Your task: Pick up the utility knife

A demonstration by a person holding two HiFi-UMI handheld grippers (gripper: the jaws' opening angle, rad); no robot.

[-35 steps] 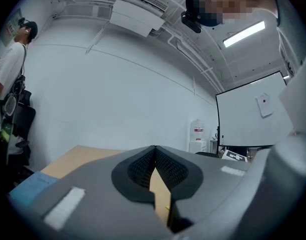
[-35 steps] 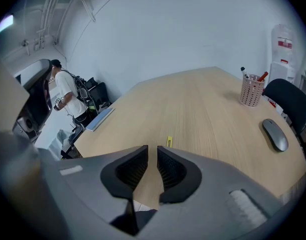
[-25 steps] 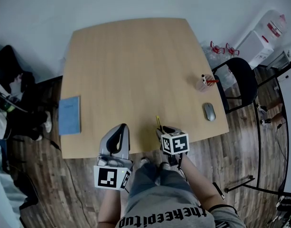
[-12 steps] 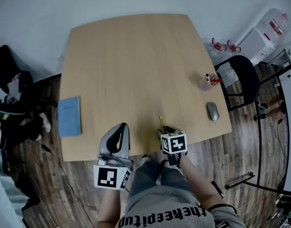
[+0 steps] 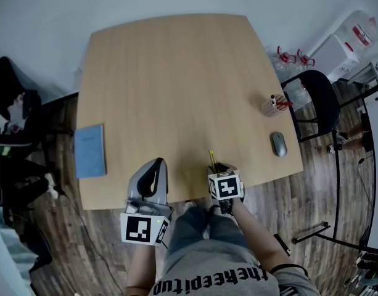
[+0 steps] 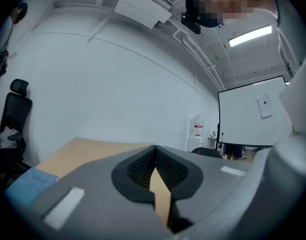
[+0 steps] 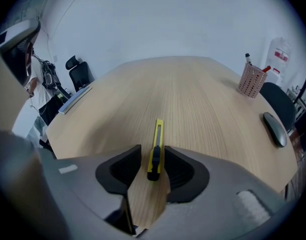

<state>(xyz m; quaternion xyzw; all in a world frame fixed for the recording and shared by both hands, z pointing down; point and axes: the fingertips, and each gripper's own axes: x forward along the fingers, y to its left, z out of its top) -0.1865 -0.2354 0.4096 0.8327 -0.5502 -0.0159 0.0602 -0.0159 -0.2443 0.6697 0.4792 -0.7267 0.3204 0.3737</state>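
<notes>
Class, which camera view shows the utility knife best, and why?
The right gripper view: the whole yellow utility knife lies between the right gripper's closing tongs. The head view shows only its tip; the left gripper view, nothing.

Worktop: pale wood grain, matt, smooth. Utility knife: yellow-black plastic, slight gloss noted. Floor: wood planks.

— What colour is the utility knife?
— Yellow, with a black slider. The table is pale wood with a fine straight grain.
— And the rest?
— A blue notebook, a grey mouse, a pink mesh pen cup. The left gripper is grey with black pads, and its cube bears black-and-white squares
</notes>
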